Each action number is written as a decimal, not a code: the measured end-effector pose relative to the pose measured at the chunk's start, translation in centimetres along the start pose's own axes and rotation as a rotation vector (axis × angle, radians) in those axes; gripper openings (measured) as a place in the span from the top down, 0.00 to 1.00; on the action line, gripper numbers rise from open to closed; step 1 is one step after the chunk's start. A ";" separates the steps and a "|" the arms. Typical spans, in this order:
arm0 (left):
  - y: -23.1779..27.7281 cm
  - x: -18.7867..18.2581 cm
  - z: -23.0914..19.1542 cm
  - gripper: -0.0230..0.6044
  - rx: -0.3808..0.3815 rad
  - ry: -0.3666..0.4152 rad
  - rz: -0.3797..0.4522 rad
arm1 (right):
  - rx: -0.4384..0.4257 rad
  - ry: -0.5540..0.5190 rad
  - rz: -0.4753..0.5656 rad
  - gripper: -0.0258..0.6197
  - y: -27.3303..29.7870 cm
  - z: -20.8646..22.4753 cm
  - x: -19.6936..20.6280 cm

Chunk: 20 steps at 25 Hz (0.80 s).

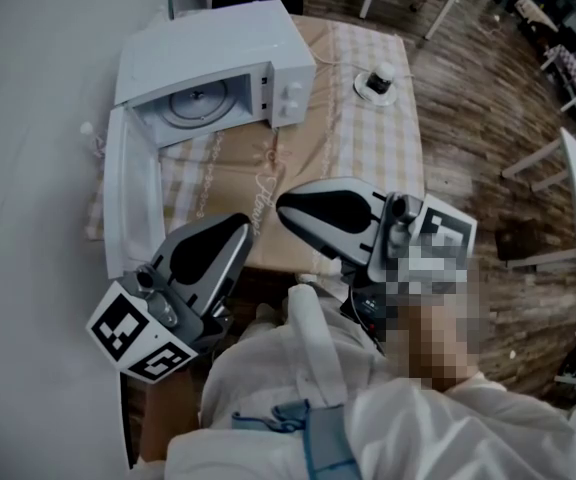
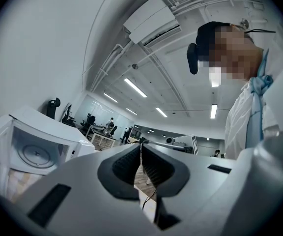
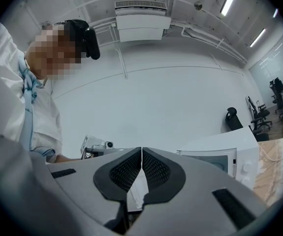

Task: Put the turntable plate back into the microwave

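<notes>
A wooden floor [image 1: 488,148] of brown planks fills the right side of the head view, seen steeply from above. On it stands a table [image 1: 368,148] covered with a beige checked cloth [image 1: 383,118]. At the far left corner of the table sits a white microwave oven [image 1: 218,38]. Its white door [image 1: 133,203] is swung fully open toward the person.

At the bottom of the view is a person in a white coat [image 1: 298,388] holding both tools close to the body, near the table's front edge and well apart from the microwave. The left tool [image 2: 141,154] has its two dark ribbed jaws pressed together with nothing between them. The right tool [image 3: 141,156] is the same, jaws together and empty.

The round glass turntable plate [image 1: 200,103] lies flat on the floor of the microwave's open cavity. It looks centred there, though whether it sits properly on its ring cannot be told from these views.

A small white round object with a dark middle [image 1: 376,83] rests on the table to the right of the microwave.

Judging from this, the placing looks done: the plate is inside and both tools are free. What may be left is to shut the door.
</notes>
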<state>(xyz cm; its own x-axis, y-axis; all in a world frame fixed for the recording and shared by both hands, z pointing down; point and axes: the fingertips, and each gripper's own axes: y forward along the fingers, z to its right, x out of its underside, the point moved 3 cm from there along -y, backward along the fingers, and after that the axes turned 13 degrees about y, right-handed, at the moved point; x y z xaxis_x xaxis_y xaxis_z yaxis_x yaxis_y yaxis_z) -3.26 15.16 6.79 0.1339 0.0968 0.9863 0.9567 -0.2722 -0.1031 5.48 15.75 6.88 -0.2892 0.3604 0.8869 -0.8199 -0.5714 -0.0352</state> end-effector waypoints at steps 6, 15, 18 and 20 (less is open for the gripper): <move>0.0 0.0 0.1 0.95 0.003 -0.005 -0.002 | 0.004 0.003 -0.004 0.91 0.0 0.1 0.1; 0.2 1.0 -0.8 0.95 0.015 -0.021 -0.019 | 0.012 0.014 -0.009 0.91 0.5 0.9 0.4; 0.5 1.4 -0.7 0.95 0.018 -0.023 -0.028 | 0.013 0.019 -0.005 0.91 0.3 1.1 0.6; 0.6 1.7 -0.8 0.95 0.019 -0.026 -0.031 | 0.013 0.023 -0.003 0.91 0.2 1.3 0.6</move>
